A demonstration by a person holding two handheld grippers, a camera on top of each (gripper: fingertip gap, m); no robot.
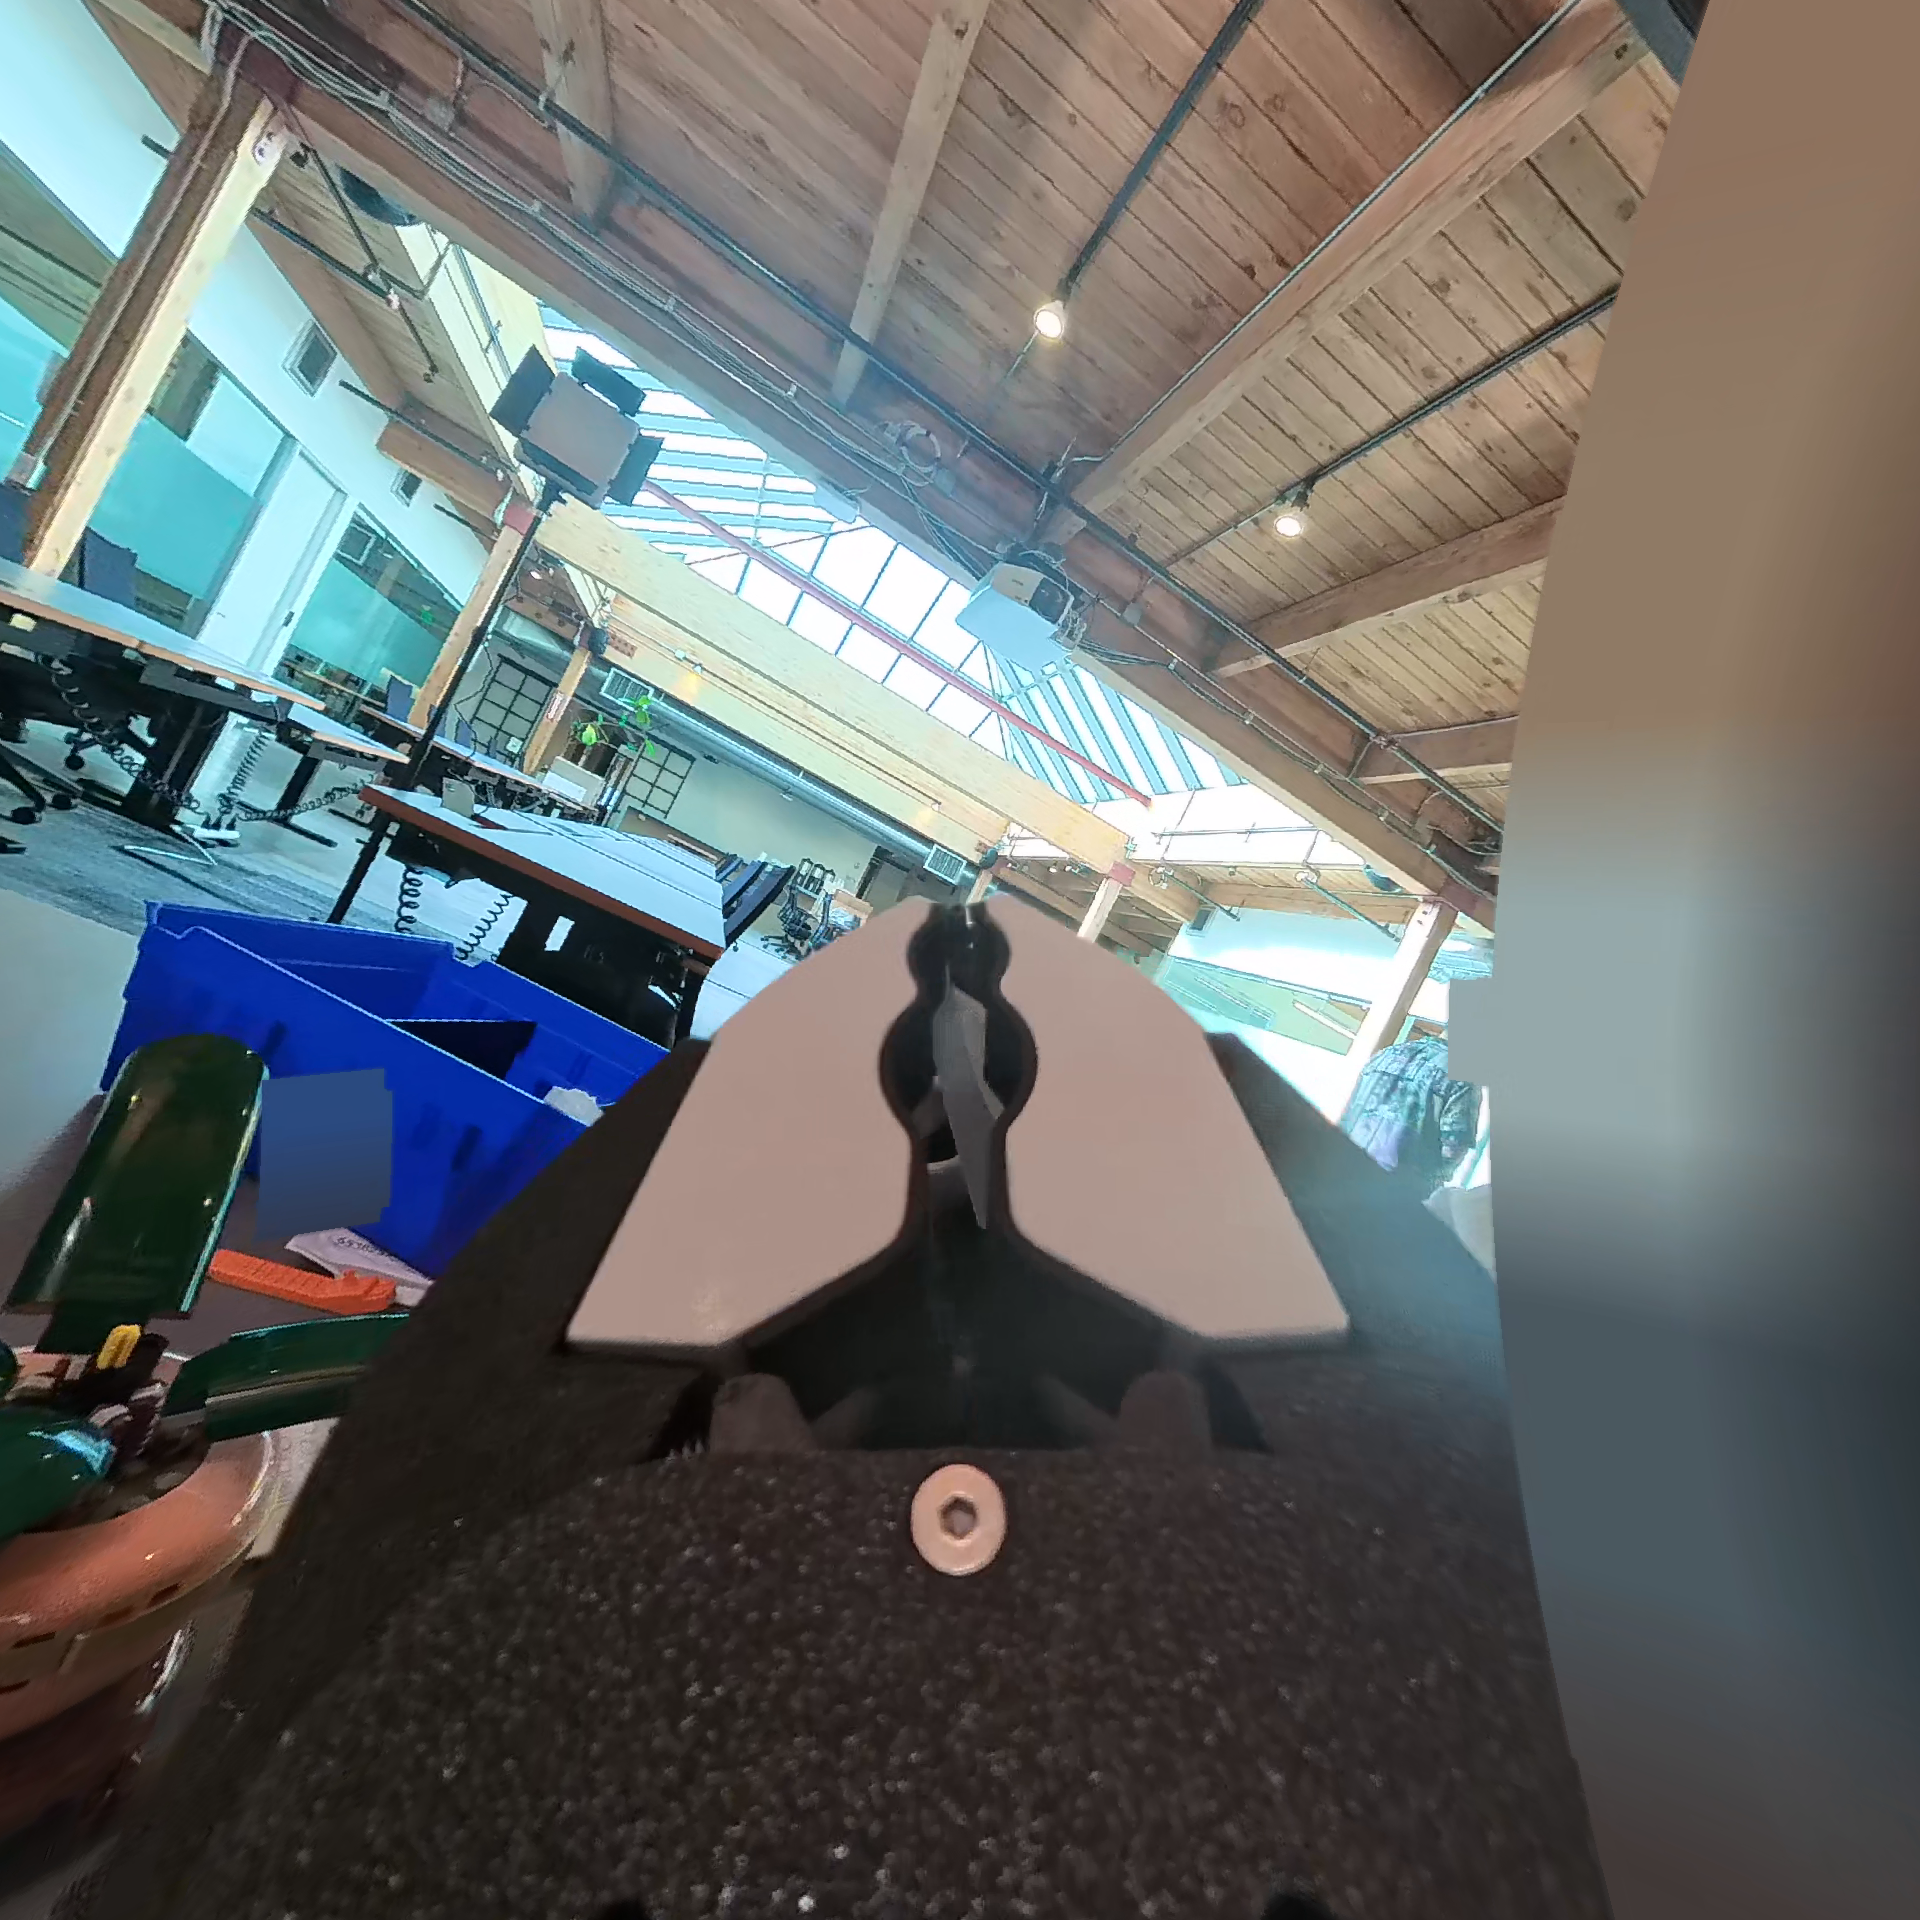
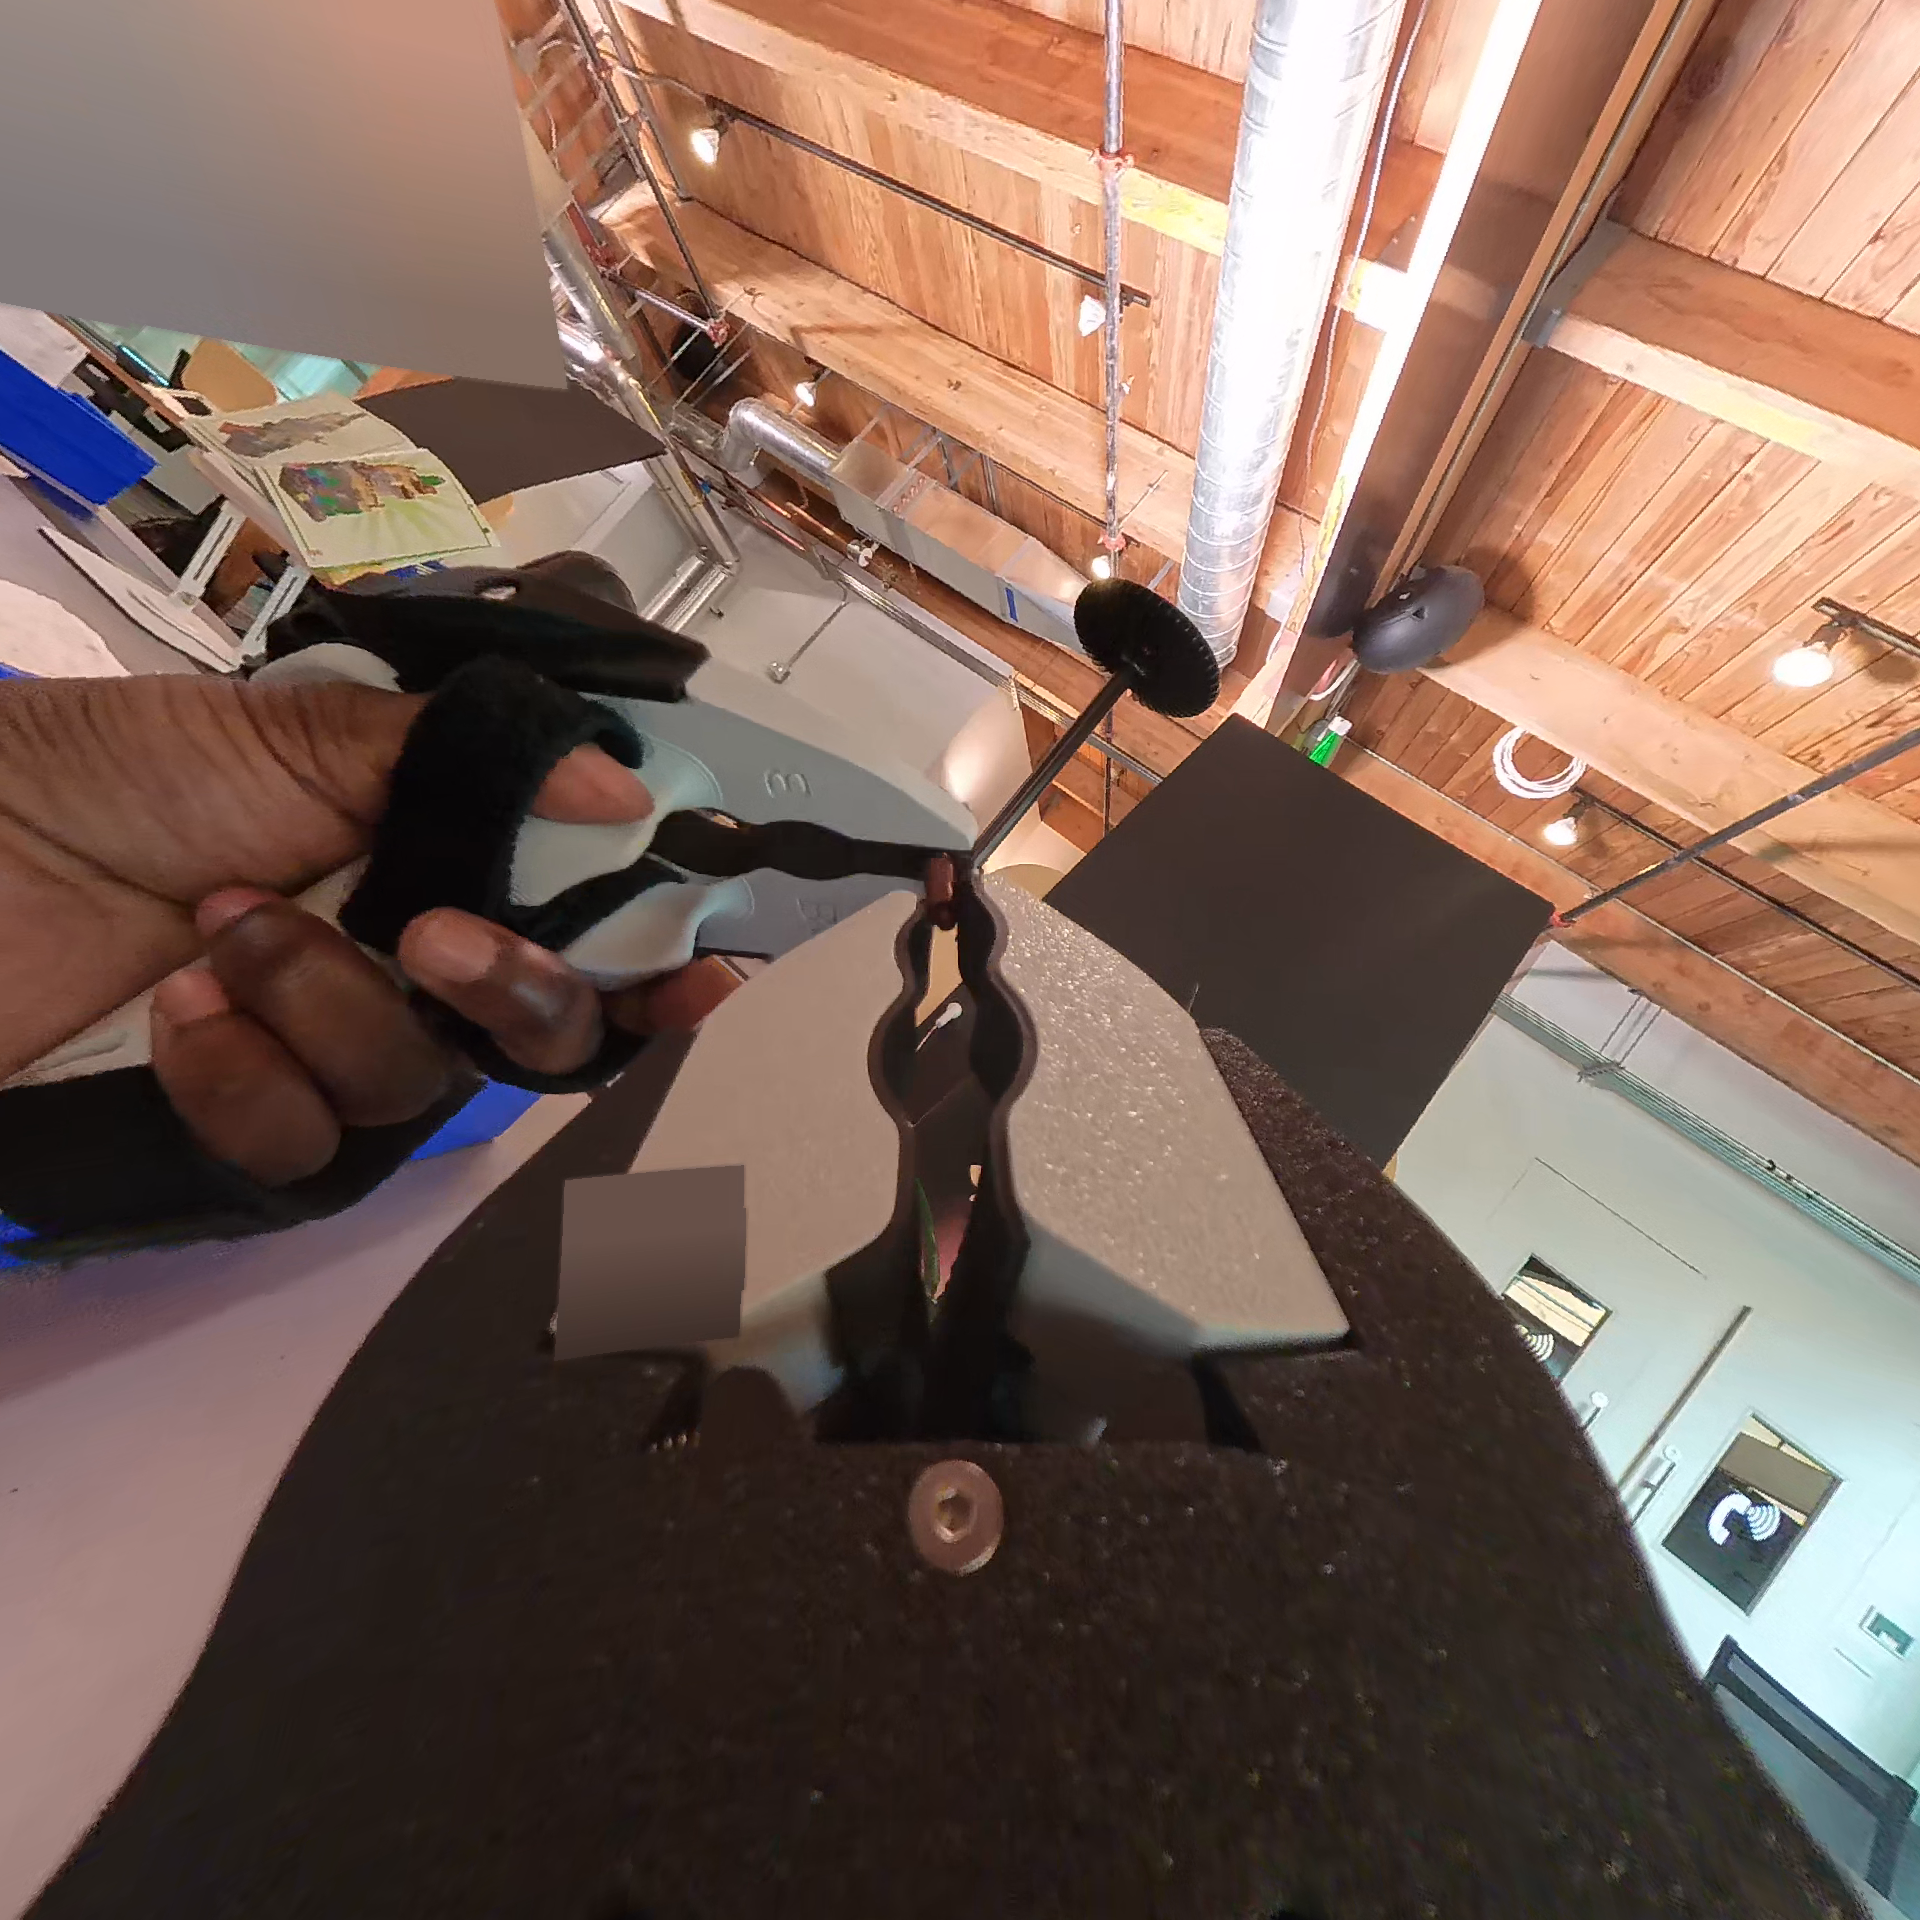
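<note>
In the right wrist view, a hand holds my left gripper [image 2: 968,844], whose grey fingers are shut on the lower end of a thin black rod [image 2: 1049,764]. The rod carries a black toothed wheel [image 2: 1145,648] at its far end and points up to the right. My right gripper [image 2: 951,902] is shut, with a small brown piece [image 2: 940,883] pinched at its tips, right against the rod's lower end. In the left wrist view my left gripper [image 1: 961,916] points up at the ceiling, jaws together, with a dark toothed sliver [image 1: 966,1081] showing in the gap.
A blue bin [image 1: 343,1039], a dark green cylinder [image 1: 145,1164], an orange flat tool [image 1: 301,1286] and a brown pot with green leaves [image 1: 94,1558] lie low left. An open picture booklet [image 2: 353,488] stands at the left. A black panel [image 2: 1278,935] rises behind the grippers. The tips of both grippers are at nearly the same place.
</note>
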